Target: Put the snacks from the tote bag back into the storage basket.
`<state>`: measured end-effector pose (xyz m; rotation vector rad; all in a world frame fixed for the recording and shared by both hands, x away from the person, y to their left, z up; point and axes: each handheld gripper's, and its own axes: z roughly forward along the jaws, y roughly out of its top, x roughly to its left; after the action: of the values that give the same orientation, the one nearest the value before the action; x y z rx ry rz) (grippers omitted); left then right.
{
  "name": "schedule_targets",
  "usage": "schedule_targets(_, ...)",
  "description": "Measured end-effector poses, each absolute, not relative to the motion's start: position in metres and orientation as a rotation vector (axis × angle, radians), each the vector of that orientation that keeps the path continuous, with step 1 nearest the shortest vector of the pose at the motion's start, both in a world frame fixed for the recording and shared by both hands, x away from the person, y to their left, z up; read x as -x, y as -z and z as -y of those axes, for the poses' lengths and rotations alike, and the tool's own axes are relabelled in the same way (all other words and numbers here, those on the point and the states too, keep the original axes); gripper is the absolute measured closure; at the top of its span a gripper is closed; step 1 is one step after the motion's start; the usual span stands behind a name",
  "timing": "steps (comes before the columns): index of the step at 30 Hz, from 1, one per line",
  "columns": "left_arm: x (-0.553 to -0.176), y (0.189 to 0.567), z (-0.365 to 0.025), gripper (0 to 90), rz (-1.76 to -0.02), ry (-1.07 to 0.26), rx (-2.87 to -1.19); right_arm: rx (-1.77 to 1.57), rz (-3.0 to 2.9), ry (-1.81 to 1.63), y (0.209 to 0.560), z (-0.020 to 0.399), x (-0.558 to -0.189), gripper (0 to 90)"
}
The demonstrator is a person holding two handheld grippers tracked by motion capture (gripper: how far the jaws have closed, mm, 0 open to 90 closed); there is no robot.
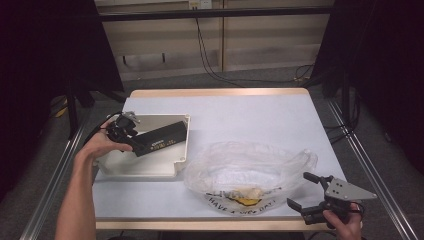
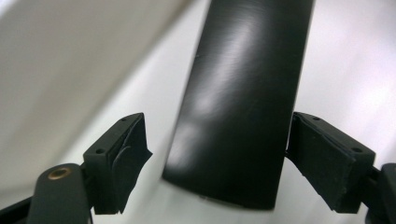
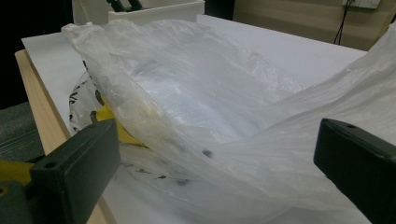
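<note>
Straddling the black bar (image 2: 238, 102) in the tray (image 1: 150, 167), your left gripper (image 2: 217, 163) stands unclenched; centre it before squeezing. Your right gripper (image 1: 308, 192) gapes beside the plastic bag (image 1: 250, 165).

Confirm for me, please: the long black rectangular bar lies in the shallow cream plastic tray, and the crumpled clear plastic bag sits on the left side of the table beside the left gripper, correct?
Not quite. The high view shows the crumpled clear plastic bag toward the table's right front, next to the right gripper, whose jaws stand open facing it. The rest holds: the long black rectangular bar lies in the shallow cream plastic tray.
</note>
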<state>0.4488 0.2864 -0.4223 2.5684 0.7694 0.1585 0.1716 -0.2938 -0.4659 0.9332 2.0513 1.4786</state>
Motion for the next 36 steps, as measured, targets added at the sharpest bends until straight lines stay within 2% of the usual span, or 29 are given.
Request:
schedule_targets(5, -0.439, 0.409, -0.295, 23.7, -0.827, -0.224, -2.487, -0.928, -2.054, -1.485, 0.466, 0.294, -0.171, 0.3)
schedule_targets(9, -0.427, 0.402, -0.299, 32.7, -0.876, -0.269, -2.431, -0.93, -2.048, -1.485, 0.466, 0.294, -0.171, 0.2)
schedule_targets(12, -0.42, 0.398, -0.302, 50.3, -0.914, -0.233, -2.399, -0.938, -2.046, -1.481, 0.466, 0.294, -0.171, 0.2)
schedule_targets(13, -0.417, 0.396, -0.303, 60.6, -0.914, -0.257, -2.399, -0.933, -2.047, -1.479, 0.466, 0.294, -0.172, 0.2)
schedule_targets(15, -0.409, 0.394, -0.302, 63.4, -0.92, -0.277, -2.374, -0.933, -2.053, -1.478, 0.466, 0.294, -0.172, 0.2)
schedule_targets(16, -0.405, 0.393, -0.302, 68.8, -0.917, -0.284, -2.359, -0.934, -2.049, -1.48, 0.466, 0.293, -0.172, 0.3)
schedule_targets(23, -0.383, 0.392, -0.287, 90.0, -0.889, -0.322, -2.344, -0.93, -2.054, -1.474, 0.466, 0.295, -0.172, 0.2)
schedule_targets(30, -0.372, 0.405, -0.276, 90.0, -0.893, -0.285, -2.336, -0.936, -2.046, -1.481, 0.466, 0.295, -0.173, 0.2)
schedule_targets(36, -0.366, 0.417, -0.269, 90.0, -0.922, -0.322, -2.317, -0.924, -2.06, -1.481, 0.466, 0.294, -0.173, 0.2)
